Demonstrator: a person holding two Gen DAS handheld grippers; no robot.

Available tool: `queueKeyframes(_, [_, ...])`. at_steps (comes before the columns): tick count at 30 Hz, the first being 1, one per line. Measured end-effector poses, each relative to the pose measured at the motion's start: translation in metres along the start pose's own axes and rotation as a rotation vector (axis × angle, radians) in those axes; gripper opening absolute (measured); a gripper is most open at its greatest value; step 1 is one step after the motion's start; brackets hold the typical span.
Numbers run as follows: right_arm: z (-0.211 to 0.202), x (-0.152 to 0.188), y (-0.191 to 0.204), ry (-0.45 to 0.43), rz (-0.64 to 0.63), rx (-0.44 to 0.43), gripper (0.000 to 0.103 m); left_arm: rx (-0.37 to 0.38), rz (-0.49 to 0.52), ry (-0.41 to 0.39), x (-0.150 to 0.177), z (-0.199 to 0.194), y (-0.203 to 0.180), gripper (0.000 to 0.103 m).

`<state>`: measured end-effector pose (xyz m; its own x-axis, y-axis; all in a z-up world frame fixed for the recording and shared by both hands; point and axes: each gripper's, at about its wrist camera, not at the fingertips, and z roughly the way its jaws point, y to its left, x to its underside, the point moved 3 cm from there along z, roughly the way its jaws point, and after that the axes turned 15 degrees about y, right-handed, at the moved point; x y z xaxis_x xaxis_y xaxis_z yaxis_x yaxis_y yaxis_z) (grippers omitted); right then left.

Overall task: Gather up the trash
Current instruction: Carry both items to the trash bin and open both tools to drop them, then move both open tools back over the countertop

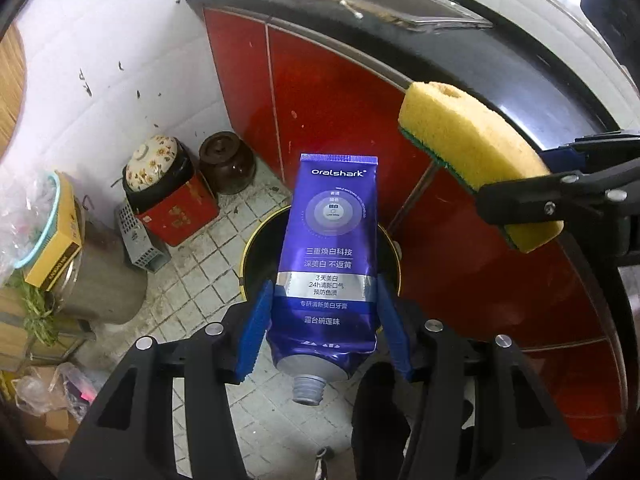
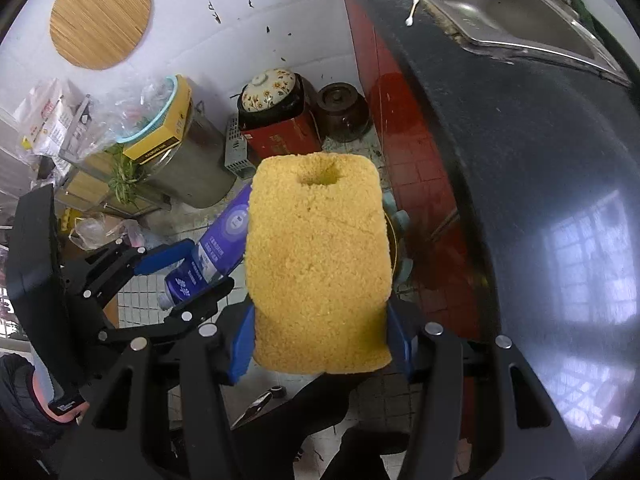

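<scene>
Left tongs clamping toothpaste tube, right tongs gripping sponge, both over dark bin, seemingly empty

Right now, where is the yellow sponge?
The yellow sponge sits gripped in the right gripper, above the floor bin, beside the toothpaste tube.

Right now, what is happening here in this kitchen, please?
A person is collecting trash with two handheld grippers. The left gripper is clamped on a blue toothpaste tube, cap missing, above a round black bin on the tiled floor. The right gripper holds a yellow sponge beside it, next to the red cabinet. Nothing has been dropped yet.
</scene>
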<state>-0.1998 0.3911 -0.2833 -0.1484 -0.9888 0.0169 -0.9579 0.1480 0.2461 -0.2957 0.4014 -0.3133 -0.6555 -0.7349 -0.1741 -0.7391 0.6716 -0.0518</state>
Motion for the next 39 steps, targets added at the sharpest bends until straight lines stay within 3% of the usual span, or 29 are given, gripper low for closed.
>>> queueKeyframes(1, [0.002,-0.006,-0.001,0.003,0.001,0.004,0.058,0.019,-0.002,-0.002,-0.002,0.003,0.003,0.052])
queueKeyframes(2, [0.005,-0.01,-0.003,0.009,0.002,0.003,0.06,0.024,-0.005,0.0,-0.004,0.006,0.005,0.057])
queueKeyframes(3, [0.007,-0.014,-0.004,0.019,0.004,-0.001,0.068,0.024,-0.006,0.003,-0.006,0.009,0.006,0.068])
queueKeyframes(5, [0.011,-0.021,-0.005,0.02,0.002,-0.001,0.07,0.013,0.003,-0.002,-0.009,0.011,0.006,0.076])
queueKeyframes(11, [0.01,-0.023,-0.011,0.034,0.009,-0.011,0.072,-0.013,-0.015,0.004,-0.016,0.013,0.017,0.082])
queueKeyframes(14, [-0.011,-0.01,-0.018,0.003,0.029,-0.02,0.073,-0.031,0.005,-0.011,-0.019,0.0,0.015,0.083])
queueKeyframes(17, [-0.045,0.014,-0.036,-0.054,0.09,-0.027,0.079,-0.076,0.07,-0.046,-0.025,-0.025,-0.003,0.091])
queueKeyframes(19, [-0.08,0.044,-0.059,-0.125,0.163,-0.006,0.084,-0.089,0.13,-0.074,-0.03,-0.046,-0.026,0.093])
queueKeyframes(22, [-0.125,0.09,-0.093,-0.208,0.287,0.037,0.086,-0.046,0.24,-0.109,-0.041,-0.075,-0.076,0.096])
queueKeyframes(26, [-0.184,0.179,-0.148,-0.316,0.516,0.121,0.086,0.057,0.483,-0.151,-0.049,-0.109,-0.182,0.096])
queueKeyframes(29, [-0.225,0.266,-0.187,-0.384,0.699,0.22,0.086,0.151,0.66,-0.191,-0.045,-0.132,-0.264,0.096])
queueKeyframes(35, [-0.269,0.41,-0.237,-0.478,0.986,0.287,0.086,0.265,0.953,-0.232,-0.016,-0.166,-0.406,0.096])
queueKeyframes(39, [-0.279,0.467,-0.254,-0.515,1.076,0.299,0.086,0.272,1.083,-0.243,0.007,-0.174,-0.46,0.096])
